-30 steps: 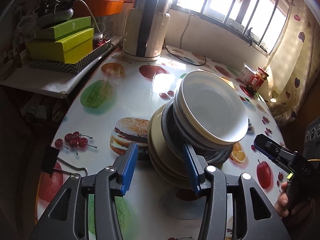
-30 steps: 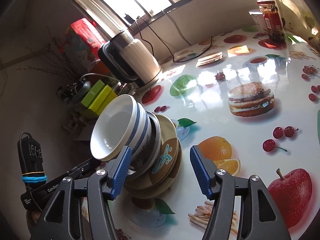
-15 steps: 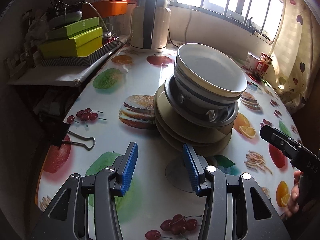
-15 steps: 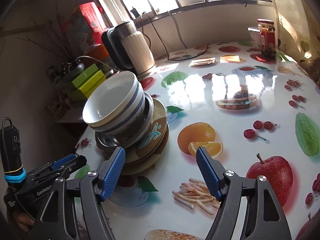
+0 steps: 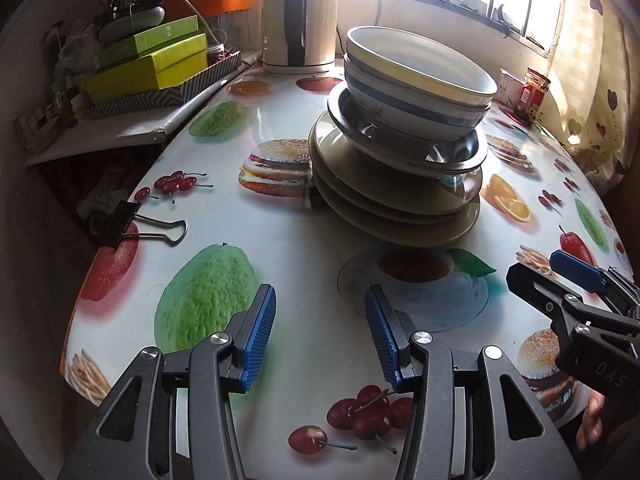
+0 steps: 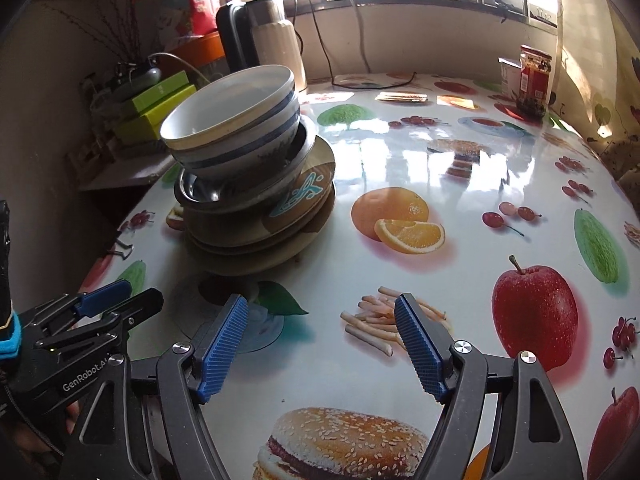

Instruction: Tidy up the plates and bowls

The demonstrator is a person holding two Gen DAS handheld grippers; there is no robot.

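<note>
One stack of dishes stands on the fruit-print table (image 5: 304, 264): beige plates (image 5: 384, 204) at the bottom, a steel bowl (image 5: 452, 152) on them, and white blue-striped bowls (image 5: 416, 80) on top. The stack also shows in the right wrist view, with the plates (image 6: 280, 236) under the white bowls (image 6: 236, 120). My left gripper (image 5: 320, 320) is open and empty, well short of the stack. My right gripper (image 6: 320, 332) is open and empty, in front of the stack and to its right. Each gripper shows in the other's view, the right one (image 5: 560, 276) and the left one (image 6: 116, 300).
A kettle (image 5: 298, 16) stands at the back by the window. Green boxes (image 5: 152, 60) sit on a side shelf at the left. A binder clip (image 5: 136, 224) lies near the table's left edge. A red jar (image 6: 534, 80) stands at the far right.
Both grippers have drawn back from the dish stack toward the table's near edge and lowered. The stack stands where it was.
</note>
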